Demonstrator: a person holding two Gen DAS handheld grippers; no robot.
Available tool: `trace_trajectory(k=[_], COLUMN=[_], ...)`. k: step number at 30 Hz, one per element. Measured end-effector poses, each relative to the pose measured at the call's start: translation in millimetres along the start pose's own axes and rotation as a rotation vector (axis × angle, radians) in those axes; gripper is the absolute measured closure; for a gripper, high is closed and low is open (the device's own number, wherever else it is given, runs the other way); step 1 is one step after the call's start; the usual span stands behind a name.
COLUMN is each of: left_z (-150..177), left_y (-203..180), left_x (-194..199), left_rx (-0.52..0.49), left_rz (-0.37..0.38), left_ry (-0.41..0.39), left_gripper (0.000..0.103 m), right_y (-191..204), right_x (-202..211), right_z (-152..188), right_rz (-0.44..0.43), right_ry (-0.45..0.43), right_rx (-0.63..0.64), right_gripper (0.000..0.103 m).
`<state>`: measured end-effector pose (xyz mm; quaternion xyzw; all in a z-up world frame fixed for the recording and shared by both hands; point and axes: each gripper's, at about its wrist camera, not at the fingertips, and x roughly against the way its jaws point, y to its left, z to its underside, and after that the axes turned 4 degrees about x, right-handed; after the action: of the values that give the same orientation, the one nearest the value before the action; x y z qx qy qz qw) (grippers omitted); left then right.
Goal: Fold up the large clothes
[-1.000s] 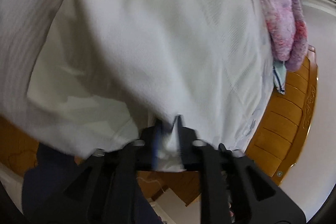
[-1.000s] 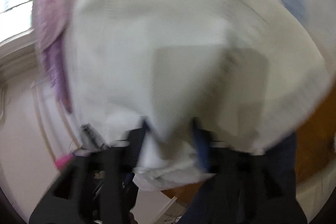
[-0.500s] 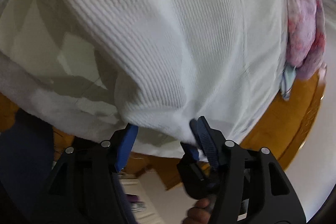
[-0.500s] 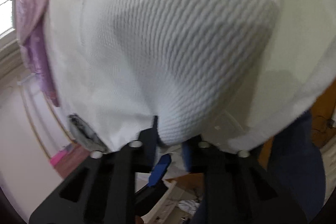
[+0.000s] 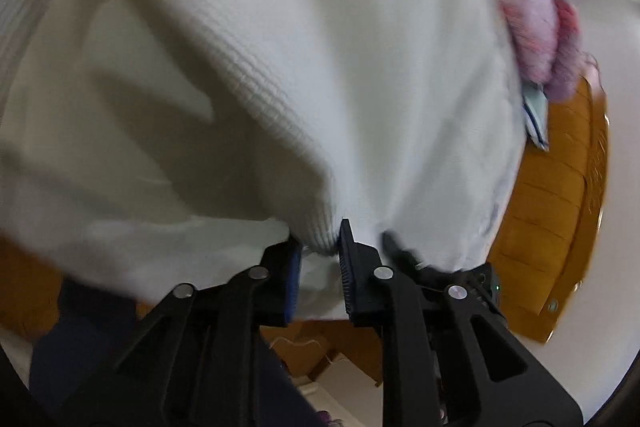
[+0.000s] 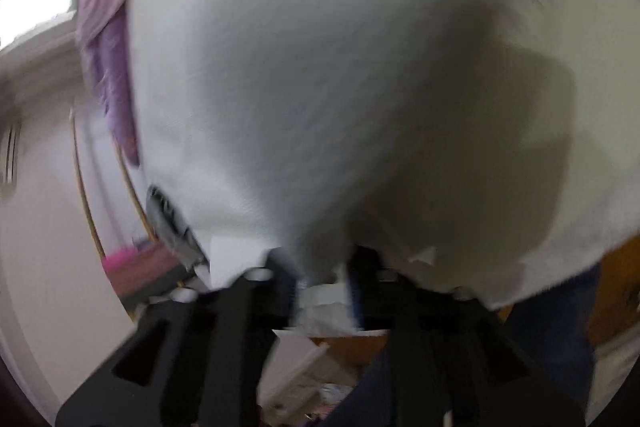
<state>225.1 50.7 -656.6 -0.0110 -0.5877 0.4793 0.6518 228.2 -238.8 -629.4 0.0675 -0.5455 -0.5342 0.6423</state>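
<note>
Left gripper (image 5: 320, 259) closing on the white knit garment's (image 5: 320, 67) ribbed fold; right gripper (image 6: 324, 275) opening with cloth between; keep both edges level beside the pink garment (image 5: 532, 7).

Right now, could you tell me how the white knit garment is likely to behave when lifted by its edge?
The white knit garment will probably hang floppy, since it drapes in soft folds. Its thick ribbed weave suggests some weight, so it may sag and swing.
</note>
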Motion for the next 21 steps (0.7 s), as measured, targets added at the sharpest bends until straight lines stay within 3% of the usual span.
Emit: trace_trajectory(k=[1, 4, 5, 8, 10, 12, 13, 14, 16, 18, 21], left_z=[1, -9, -10, -21, -31, -35, -34, -36, -33, -27, -20], left_y=[3, 3, 3, -3, -7, -11, -4, -9, -22, -28, -7], left_x=[2, 13, 21, 24, 22, 8, 9, 9, 23, 32, 19], left_rx=[0.03, 0.114, 0.141, 0.181, 0.187, 0.153, 0.136, 0.11, 0.003, -0.095, -0.133], left_rz=[0.002, 0.015, 0.031, 0.066, 0.042, -0.018, -0.005, 0.0, 0.106, 0.127, -0.002], left_ry=[0.0, -0.027, -0.04, -0.053, -0.058, -0.023, -0.019, -0.029, -0.095, -0.129, -0.105], left_gripper=[0.069, 0.056, 0.048, 0.039, 0.038, 0.043, 0.07, 0.079, 0.091, 0.091, 0.091], right_y=[0, 2, 1, -6, -11, -13, -10, -3, 15, 21, 4], right_x=[1, 7, 10, 29, 38, 46, 48, 51, 56, 63, 50], right_z=[1, -3, -5, -6, -7, -12, -15, -19, -22, -21, -12], right_rz=[0.0, 0.01, 0.003, -0.02, -0.041, -0.054, -0.06, -0.073, -0.119, -0.09, 0.04], right_ry=[0.001, 0.013, 0.013, -0.015, -0.05, -0.084, -0.087, -0.09, -0.113, -0.11, -0.059], right_rx=[-0.006, -0.036, -0.055, -0.118, -0.15, -0.161, -0.127, -0.074, 0.03, 0.128, 0.163], right_gripper=[0.074, 0.067, 0.064, 0.063, 0.063, 0.065, 0.073, 0.09, 0.094, 0.094, 0.094])
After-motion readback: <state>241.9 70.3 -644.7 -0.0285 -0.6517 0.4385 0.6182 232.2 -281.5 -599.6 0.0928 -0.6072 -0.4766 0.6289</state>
